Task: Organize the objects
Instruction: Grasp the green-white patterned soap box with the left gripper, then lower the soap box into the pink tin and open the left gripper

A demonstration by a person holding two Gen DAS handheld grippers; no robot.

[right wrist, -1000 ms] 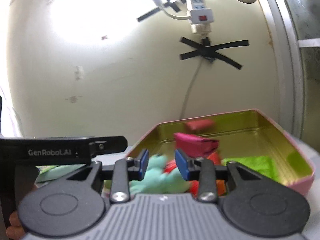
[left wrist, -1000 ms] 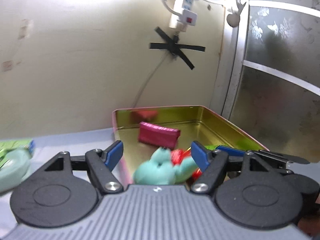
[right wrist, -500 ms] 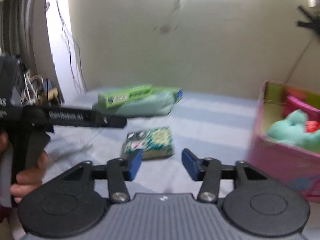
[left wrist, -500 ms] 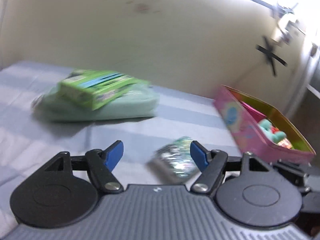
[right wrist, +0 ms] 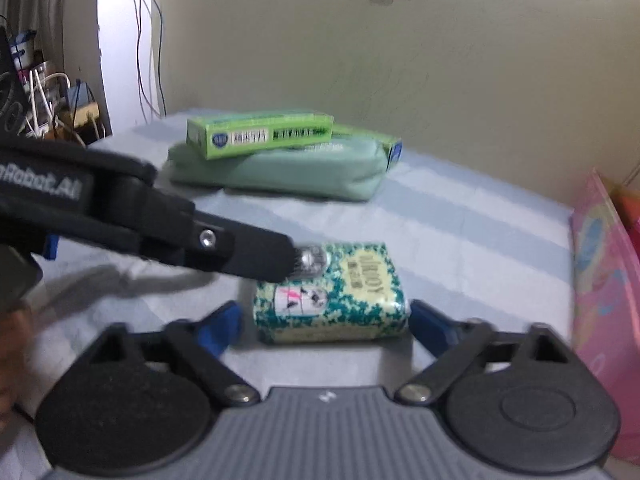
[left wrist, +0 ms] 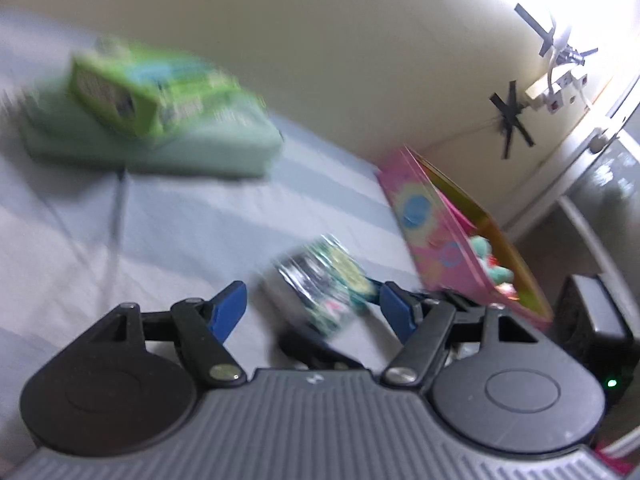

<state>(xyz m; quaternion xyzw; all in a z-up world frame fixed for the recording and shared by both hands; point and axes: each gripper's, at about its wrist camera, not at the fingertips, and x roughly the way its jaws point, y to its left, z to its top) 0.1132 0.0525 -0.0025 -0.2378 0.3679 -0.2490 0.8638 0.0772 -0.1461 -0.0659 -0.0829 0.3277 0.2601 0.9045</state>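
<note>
Right tool: the right tool (right wrist: 322, 324) has its blue-padded jaws spread, just been opening, flanking the small green-and-white patterned plastic-wrapped packet (right wrist: 330, 292); pads not pressing yet.
Left tool: the left tool (left wrist: 312, 310) has jaws apart too, though they've just been narrowing; the packet (left wrist: 326, 286) shows between its tips, nothing clamped. From the right wrist view its black finger reaches over the packet's far corner; touching or not, I can't tell.
Packet, location: flat on the blue-grey striped desk (right wrist: 460, 220), just beside the pink floral tin box (right wrist: 604, 280).
Handling: looks light, squashy and glossy, so likely slippery; I'd pinch across the short sides, mid-height.
Writing: yellow label on top, too blurred to read.
Beyond: bright green cardboard carton (right wrist: 260, 136) with a barcode, lying on a pale green soft pouch (right wrist: 288, 172); its print is unreadable.
Branding: "Robot.AI" visible on the left tool's arm.
</note>
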